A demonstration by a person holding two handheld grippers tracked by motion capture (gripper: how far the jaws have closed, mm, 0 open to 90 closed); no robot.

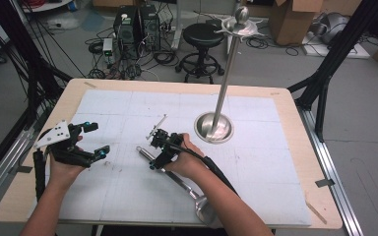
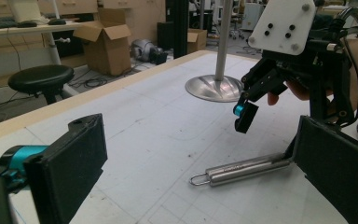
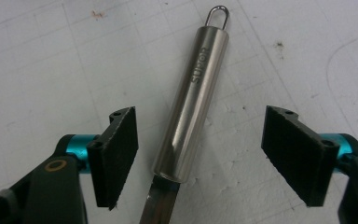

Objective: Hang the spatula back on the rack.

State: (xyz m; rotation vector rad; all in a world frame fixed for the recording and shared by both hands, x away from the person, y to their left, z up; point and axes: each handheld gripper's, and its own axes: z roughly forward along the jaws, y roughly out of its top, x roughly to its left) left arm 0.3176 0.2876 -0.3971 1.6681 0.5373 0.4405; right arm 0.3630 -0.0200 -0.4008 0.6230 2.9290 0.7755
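Between spread jaws of right claw: ladle handle; untouched

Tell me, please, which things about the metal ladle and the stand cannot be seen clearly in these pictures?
- Ladle: in the high view the right forearm covers part of its bowl; in the left gripper view the near jaw hides its shaft.
- Right gripper: whether its pads touch the ladle handle is clear, they stand apart; the bowl is cut off below.
- Stand: its top is too small to read.
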